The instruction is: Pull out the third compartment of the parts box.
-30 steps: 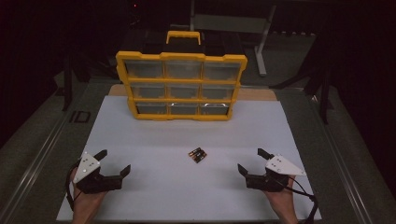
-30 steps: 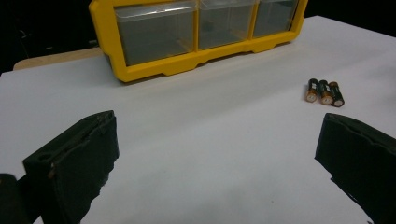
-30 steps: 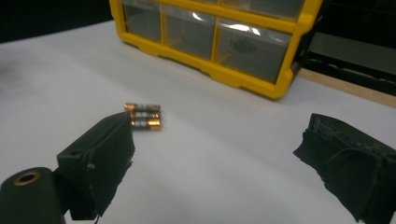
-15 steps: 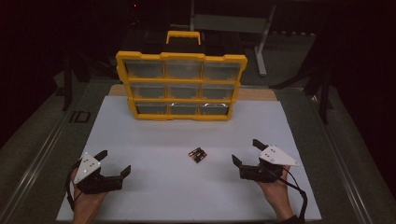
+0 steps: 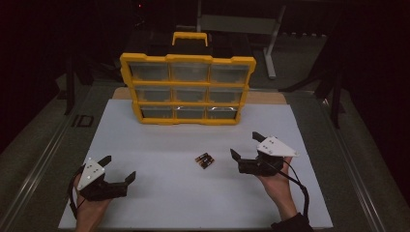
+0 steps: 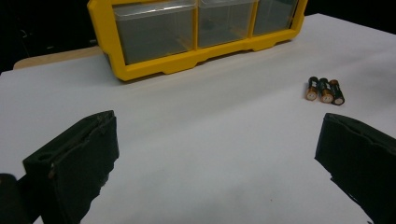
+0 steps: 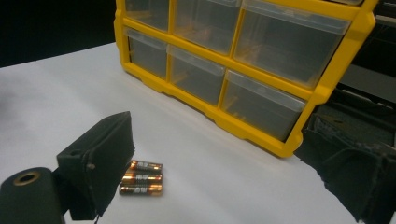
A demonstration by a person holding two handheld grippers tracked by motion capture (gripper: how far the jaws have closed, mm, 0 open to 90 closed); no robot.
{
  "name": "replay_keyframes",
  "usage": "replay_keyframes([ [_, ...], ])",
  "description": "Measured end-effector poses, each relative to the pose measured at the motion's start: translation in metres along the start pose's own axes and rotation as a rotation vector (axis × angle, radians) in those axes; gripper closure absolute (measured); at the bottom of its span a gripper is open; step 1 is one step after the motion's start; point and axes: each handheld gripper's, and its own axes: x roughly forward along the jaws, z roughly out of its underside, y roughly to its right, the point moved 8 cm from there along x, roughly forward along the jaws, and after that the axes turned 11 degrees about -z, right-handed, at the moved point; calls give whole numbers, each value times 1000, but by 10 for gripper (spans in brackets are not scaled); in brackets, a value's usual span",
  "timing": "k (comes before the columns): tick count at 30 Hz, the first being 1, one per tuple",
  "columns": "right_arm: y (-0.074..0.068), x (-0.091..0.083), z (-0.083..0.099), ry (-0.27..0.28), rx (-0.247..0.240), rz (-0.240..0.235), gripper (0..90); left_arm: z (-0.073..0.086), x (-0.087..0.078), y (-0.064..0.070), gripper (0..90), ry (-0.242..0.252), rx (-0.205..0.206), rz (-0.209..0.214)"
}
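Batteries (image 5: 205, 160), three abreast on counter (image 5: 159, 193); right gripper (image 5: 247, 151) near, jaws wide, left gripper (image 5: 117, 170) likewise. Risk: a jaw nudging them (round cells) would roll them apart.

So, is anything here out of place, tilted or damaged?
Nothing stands out. Three batteries lie neatly side by side on the white board, and the yellow drawer organizer stands upright with all drawers closed.

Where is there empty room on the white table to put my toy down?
The widest bare patch of the white table lies between the yellow drawer box and the left gripper. More room lies behind the right gripper, toward the box. It is crowded between that gripper and the batteries.
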Motion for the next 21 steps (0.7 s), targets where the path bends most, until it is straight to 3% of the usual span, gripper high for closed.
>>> replay_keyframes([
  [11,6,11,-13,-4,-11,16,89,0,0,0,0,2,2,-3],
  [21,11,34,-33,-22,-42,24,83,0,0,-1,0,3,-1,-6],
])
